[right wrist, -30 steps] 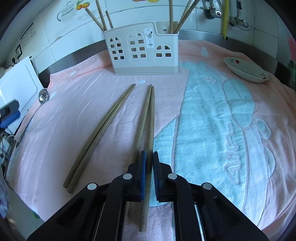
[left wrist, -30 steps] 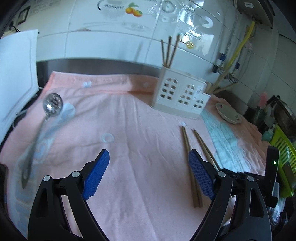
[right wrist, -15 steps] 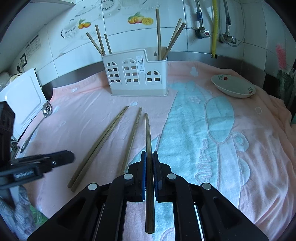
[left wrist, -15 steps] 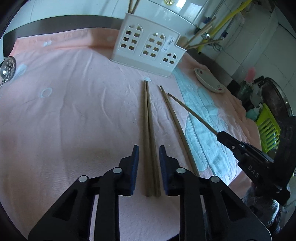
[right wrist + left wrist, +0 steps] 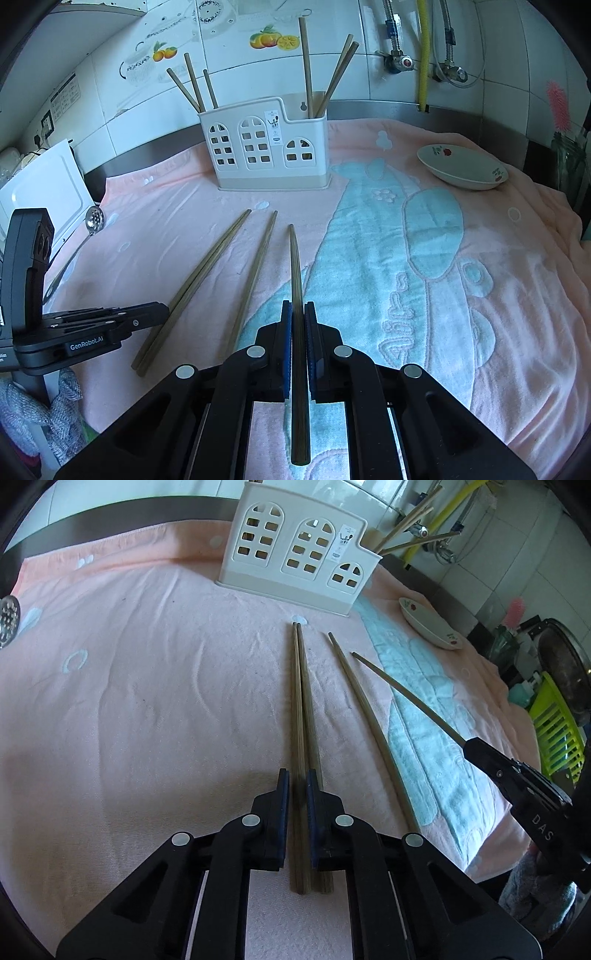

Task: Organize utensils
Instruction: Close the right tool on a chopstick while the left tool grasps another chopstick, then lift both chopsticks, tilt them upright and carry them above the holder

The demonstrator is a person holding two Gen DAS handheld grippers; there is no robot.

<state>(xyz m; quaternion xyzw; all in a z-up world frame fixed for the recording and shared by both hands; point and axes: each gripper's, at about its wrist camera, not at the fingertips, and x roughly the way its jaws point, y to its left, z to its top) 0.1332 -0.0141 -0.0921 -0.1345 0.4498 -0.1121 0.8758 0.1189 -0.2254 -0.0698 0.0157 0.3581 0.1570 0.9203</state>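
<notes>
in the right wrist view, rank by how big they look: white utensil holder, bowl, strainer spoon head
1. white utensil holder, clearly largest
2. bowl
3. strainer spoon head, smallest

All three sit toward the far side of the towel, so nearness barely skews this.

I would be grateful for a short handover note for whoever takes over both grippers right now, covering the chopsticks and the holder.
Left gripper: shut on the pair of brown wooden chopsticks lying side by side on the pink towel; not lifted yet.
Right gripper: shut on a single brown wooden chopstick, raised off the towel, tip toward the holder.
One loose chopstick lies between them.
White plastic utensil holder with arched windows: chopsticks already stand in its left and right compartments.
Left to do: place the held ones, then the loose one and the perforated metal ladle at the towel's left edge.
</notes>
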